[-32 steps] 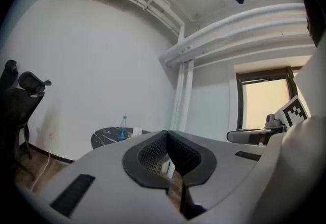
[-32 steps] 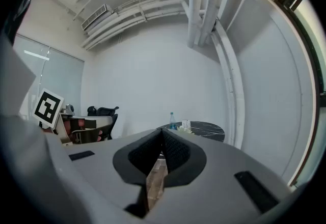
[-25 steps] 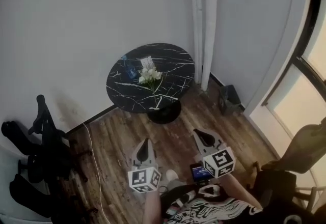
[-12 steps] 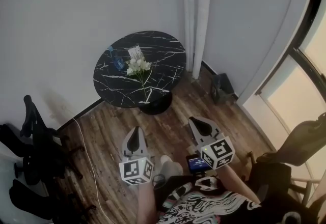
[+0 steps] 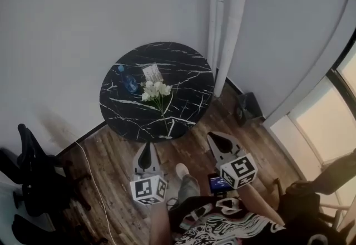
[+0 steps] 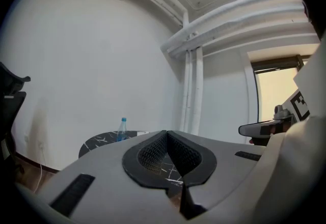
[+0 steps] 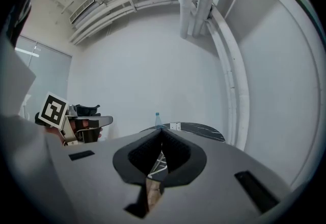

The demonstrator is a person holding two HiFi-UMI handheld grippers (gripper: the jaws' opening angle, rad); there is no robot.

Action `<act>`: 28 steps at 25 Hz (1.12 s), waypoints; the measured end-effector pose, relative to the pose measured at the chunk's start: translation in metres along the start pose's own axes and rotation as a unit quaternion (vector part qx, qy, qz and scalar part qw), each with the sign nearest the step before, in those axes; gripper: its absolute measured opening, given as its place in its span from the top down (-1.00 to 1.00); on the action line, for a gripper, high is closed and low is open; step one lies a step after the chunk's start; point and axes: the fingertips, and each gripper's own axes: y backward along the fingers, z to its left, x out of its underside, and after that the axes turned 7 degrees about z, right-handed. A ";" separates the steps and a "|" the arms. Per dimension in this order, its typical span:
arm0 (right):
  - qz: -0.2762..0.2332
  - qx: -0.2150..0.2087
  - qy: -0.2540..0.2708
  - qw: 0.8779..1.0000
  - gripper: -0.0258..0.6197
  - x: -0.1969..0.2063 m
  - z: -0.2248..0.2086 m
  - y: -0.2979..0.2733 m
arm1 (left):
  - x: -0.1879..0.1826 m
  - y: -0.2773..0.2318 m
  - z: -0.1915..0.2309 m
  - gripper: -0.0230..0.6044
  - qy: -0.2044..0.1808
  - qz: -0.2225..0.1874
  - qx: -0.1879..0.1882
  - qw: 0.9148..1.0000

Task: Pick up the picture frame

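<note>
At the far left, a black office chair (image 5: pixel 33 182) is standing against the white wall (image 5: pixel 72 27), well apart from everything else, and a thin white cable (image 5: pixel 94 177) is trailing across the wood floor (image 5: pixel 119 152) beside it. A round black marble table (image 5: pixel 183 65) is filling the middle, its back rim sitting close to the wall and its near rim lying just ahead of the two grippers, with a strip of bare floor between them. On the table, a blue bottle (image 5: pixel 127 78) is standing toward the left. The picture frame (image 5: pixel 152 72) is standing just to the bottle's right, back from the near rim. Its pale face is turning toward the person and its lower edge is running roughly left to right with a slight slant; it is too small to tell which side is longer. White flowers (image 5: pixel 156 91) are lying just in front of it, their stems pointing toward the near rim. The left gripper (image 5: pixel 147 146) is pointing at the table, its jaws pressing together on nothing. To its right, the right gripper (image 5: pixel 216 139) is doing the same, closed and empty. White pipes (image 5: pixel 225 21) are running down the wall just beside the table's right rim, narrowing the room there. A bright window (image 5: pixel 328 127) is glowing at the far right.
</note>
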 end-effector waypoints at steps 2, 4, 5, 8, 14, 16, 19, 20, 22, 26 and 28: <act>0.001 0.006 -0.005 1.000 0.86 -0.015 -0.011 -0.039 | -0.010 -0.033 0.023 0.88 0.008 0.007 0.004 1.000; 0.004 0.010 -0.008 1.000 0.87 -0.030 -0.021 -0.078 | -0.020 -0.065 0.045 0.88 0.012 0.011 0.010 1.000; 0.007 0.011 -0.008 1.000 0.86 -0.037 -0.025 -0.099 | -0.025 -0.082 0.058 0.88 0.011 0.013 0.012 1.000; 0.019 0.018 -0.009 1.000 0.87 -0.046 -0.037 -0.151 | -0.032 -0.127 0.094 0.88 0.011 0.021 0.014 1.000; 0.045 0.032 -0.018 0.998 0.86 -0.050 -0.058 -0.218 | -0.035 -0.198 0.141 0.88 0.009 0.045 0.023 0.999; 0.048 0.038 -0.022 0.998 0.86 -0.053 -0.064 -0.231 | -0.036 -0.216 0.148 0.88 0.008 0.051 0.032 0.998; 0.053 0.041 -0.022 0.998 0.86 -0.056 -0.072 -0.244 | -0.035 -0.237 0.156 0.88 0.007 0.062 0.042 0.997; 0.054 0.042 -0.021 0.997 0.86 -0.057 -0.075 -0.248 | -0.035 -0.244 0.158 0.88 0.004 0.064 0.044 0.997; 0.056 0.046 -0.022 0.997 0.86 -0.056 -0.080 -0.253 | -0.034 -0.254 0.160 0.88 0.001 0.068 0.047 0.997; 0.055 0.046 -0.027 0.997 0.86 -0.054 -0.089 -0.264 | -0.035 -0.270 0.163 0.88 -0.006 0.071 0.049 0.996; 0.059 0.041 -0.025 0.997 0.86 -0.054 -0.092 -0.273 | -0.032 -0.278 0.164 0.88 -0.010 0.076 0.048 0.996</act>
